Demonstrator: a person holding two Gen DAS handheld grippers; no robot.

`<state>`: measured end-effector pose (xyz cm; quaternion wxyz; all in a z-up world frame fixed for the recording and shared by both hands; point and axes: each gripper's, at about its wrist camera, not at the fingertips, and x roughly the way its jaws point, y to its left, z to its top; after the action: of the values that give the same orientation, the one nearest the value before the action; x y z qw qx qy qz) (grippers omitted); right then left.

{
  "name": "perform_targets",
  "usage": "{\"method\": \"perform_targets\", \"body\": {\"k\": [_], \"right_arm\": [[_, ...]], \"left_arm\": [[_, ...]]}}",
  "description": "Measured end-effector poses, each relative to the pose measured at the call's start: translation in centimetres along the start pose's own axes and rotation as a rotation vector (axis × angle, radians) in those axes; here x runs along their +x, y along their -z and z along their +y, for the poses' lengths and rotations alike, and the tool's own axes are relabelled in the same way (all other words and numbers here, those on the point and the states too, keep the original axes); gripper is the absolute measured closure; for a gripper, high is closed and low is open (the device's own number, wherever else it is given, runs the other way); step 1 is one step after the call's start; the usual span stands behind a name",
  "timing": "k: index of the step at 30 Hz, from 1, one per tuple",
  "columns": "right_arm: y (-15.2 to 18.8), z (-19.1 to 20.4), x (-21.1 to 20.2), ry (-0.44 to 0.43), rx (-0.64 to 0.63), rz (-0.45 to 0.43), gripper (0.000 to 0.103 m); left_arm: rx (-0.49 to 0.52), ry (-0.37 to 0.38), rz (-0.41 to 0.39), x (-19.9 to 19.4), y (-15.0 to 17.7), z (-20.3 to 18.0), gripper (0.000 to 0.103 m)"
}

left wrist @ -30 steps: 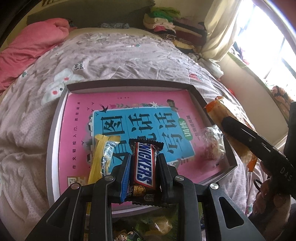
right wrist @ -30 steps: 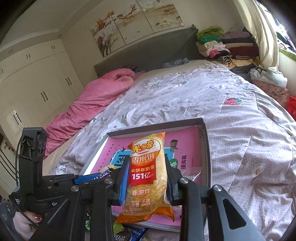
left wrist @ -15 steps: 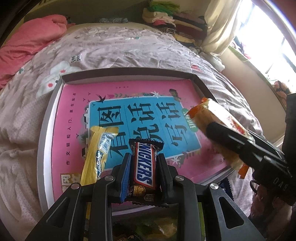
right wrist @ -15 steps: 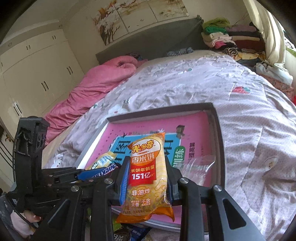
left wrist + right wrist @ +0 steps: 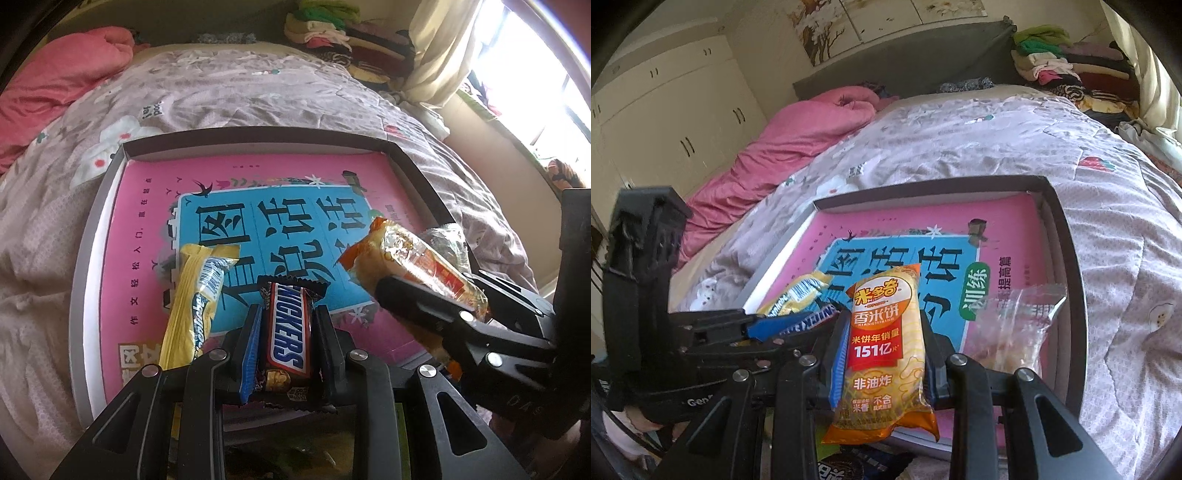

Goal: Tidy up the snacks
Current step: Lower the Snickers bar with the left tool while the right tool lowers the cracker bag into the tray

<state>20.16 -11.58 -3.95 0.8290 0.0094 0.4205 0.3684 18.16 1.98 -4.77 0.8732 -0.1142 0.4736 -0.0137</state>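
Left hand-held gripper clenched on brown Snickers bar — long axis along fingers, pointing away; right hand-held gripper grasping orange-yellow rice-cracker packet likewise — both over dark-rimmed box.

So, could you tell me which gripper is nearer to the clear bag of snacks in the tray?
Right. The right gripper is just beside the clear bag; the left gripper sits farther off, by the yellow bar.

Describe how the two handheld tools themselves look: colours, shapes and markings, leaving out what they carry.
Both tools are black plastic frames with triangular cut-outs and round silver screw heads. The left tool has one blue ridged pad and one dark pad. The right tool matches it, with a blue pad on its left finger. Pale lettering shows on each body seen from the other camera; no cables show.
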Motion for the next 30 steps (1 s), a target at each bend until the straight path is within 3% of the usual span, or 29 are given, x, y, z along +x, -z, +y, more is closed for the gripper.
{"method": "perform_targets", "body": {"k": [30], "right_arm": [[0.22, -0.45, 0.73, 0.036, 0.005, 0.035, 0.070]], "left_arm": [[0.002, -0.012, 0.002, -0.14, -0.12, 0.02, 0.074]]}}
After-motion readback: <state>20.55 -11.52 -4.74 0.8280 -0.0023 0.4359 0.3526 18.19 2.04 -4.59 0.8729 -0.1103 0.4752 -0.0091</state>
